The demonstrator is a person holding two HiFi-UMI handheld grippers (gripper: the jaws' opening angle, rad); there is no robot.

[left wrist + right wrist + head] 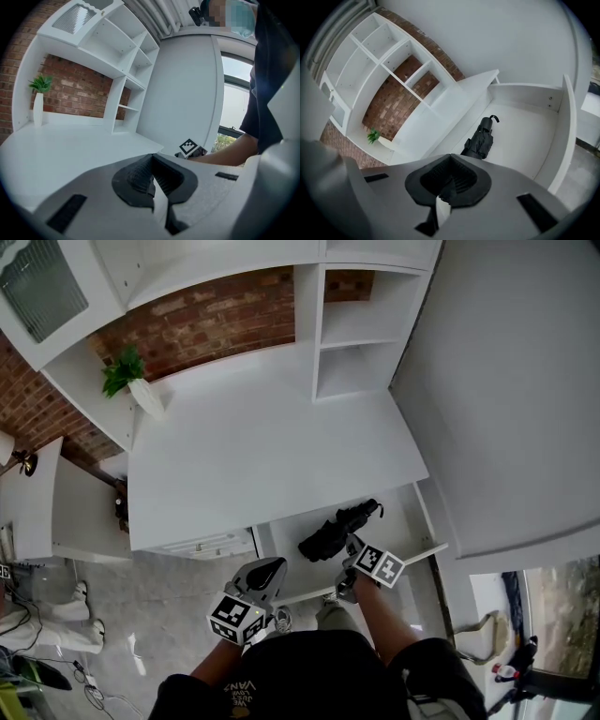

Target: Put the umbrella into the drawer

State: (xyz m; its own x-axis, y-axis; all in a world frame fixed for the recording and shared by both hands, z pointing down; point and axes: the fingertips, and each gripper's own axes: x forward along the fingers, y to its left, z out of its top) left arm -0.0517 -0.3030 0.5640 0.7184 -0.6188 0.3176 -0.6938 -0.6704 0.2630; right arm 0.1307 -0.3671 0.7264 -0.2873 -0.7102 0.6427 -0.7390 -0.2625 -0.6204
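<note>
**Umbrella in the open drawer, both grippers closed on nothing**

Head view: the folded black umbrella [339, 531] lies slantwise on the floor of the open white drawer [433, 521], lower centre of the frame, below the desk top [272, 446]. The right gripper [352, 549] hangs by the umbrella's near end. The left gripper [265, 570] sits lower left, outside the drawer.

Left gripper view: its jaws are together with nothing between them. A potted plant [41, 84] stands at far left.

Right gripper view: its jaws are pressed together and empty. The umbrella [480, 140] lies at frame centre, clear of them.
</note>
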